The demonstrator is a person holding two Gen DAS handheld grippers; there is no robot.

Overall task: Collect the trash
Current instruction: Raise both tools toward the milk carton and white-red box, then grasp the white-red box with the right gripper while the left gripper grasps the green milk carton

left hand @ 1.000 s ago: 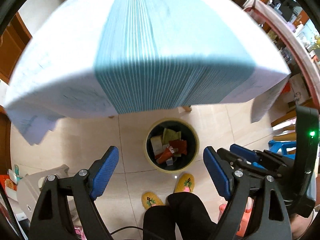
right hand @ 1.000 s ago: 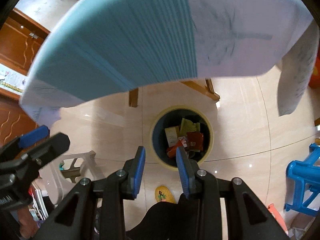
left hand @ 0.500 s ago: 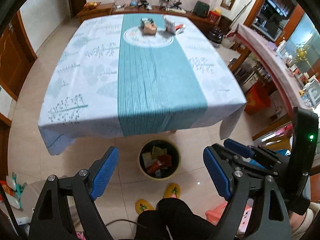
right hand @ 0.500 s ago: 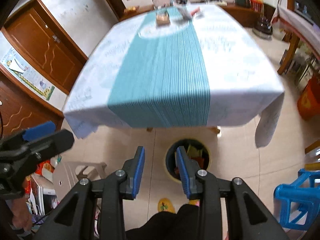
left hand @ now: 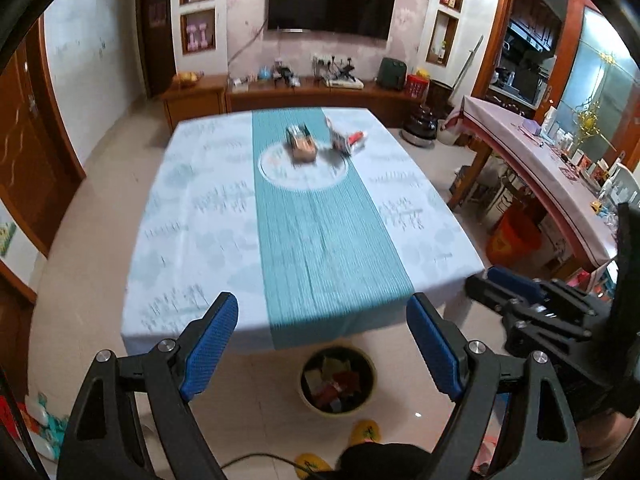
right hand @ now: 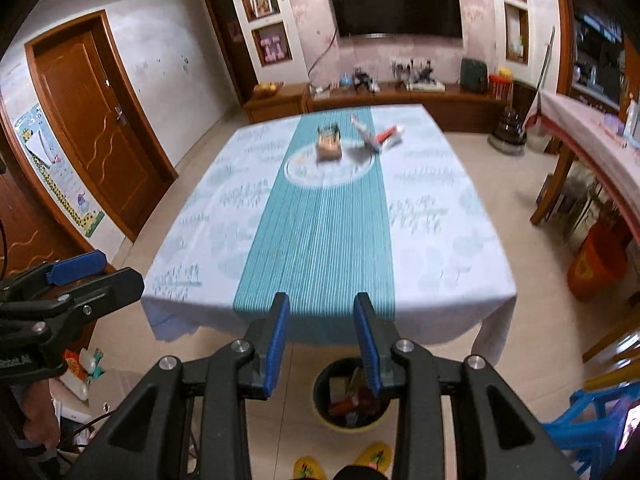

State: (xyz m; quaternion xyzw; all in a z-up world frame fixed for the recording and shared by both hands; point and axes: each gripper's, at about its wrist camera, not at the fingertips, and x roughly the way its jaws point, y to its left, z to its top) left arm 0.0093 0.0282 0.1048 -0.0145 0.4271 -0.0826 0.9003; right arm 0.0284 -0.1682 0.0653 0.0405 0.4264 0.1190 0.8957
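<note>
We are holding the left gripper wide open, with nothing between its blue pads, aiming it over the near edge of the desk. Our right gripper is standing only partly open, its pads a narrow gap apart and gripping nothing; it is showing in the left view as a dark frame at the right edge.

Just below and past both grippers, a round trash bin is sitting on the tiled floor by the desk's near edge, and it is holding mixed wrappers and small boxes in red, green and tan. Our yellow slippers are showing right beside the bin.

The desk is wearing a pale cloth with a teal striped runner down the middle. At the far end of the runner, well apart from the grippers, a small brown box is lying on the round pattern. Just to its right, a few packets are lying blurred, one of them with red on it.
</note>
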